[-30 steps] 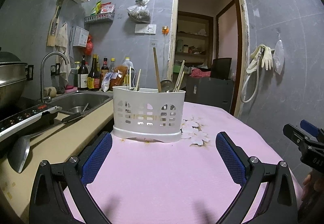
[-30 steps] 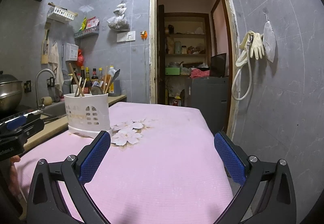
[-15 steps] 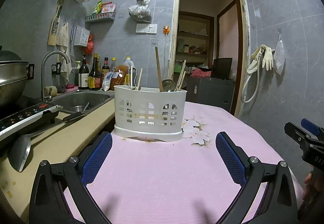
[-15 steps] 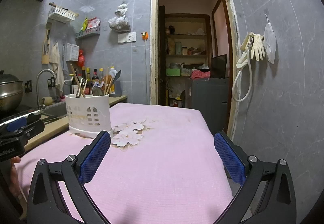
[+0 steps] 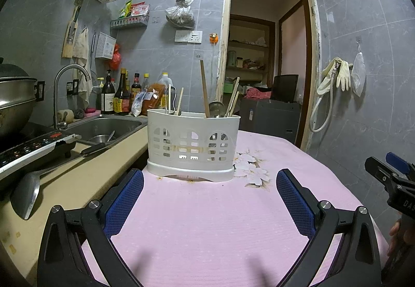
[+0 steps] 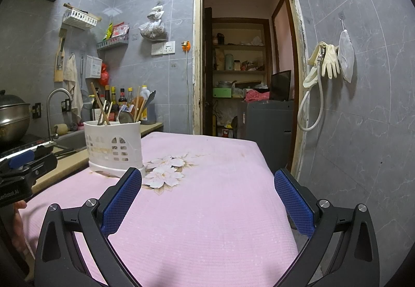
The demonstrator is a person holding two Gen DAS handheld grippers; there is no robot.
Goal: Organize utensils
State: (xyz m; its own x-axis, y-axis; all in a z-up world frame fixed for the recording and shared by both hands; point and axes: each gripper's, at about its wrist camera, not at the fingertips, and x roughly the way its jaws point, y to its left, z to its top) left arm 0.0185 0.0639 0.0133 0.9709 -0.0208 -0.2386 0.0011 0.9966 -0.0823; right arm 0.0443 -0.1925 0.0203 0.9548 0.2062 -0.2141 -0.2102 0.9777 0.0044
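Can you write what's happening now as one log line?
left gripper: open, empty | right gripper: open, empty | utensil holder: upright on pink cloth

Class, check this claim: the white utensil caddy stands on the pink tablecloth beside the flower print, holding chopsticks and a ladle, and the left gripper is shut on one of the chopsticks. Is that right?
Not quite. The left gripper is open and holds nothing; its blue pads stand wide apart, short of the white utensil caddy. The left wrist view shows this. The rest holds: the caddy stands on the pink tablecloth beside the flower print, holding chopsticks and a ladle.
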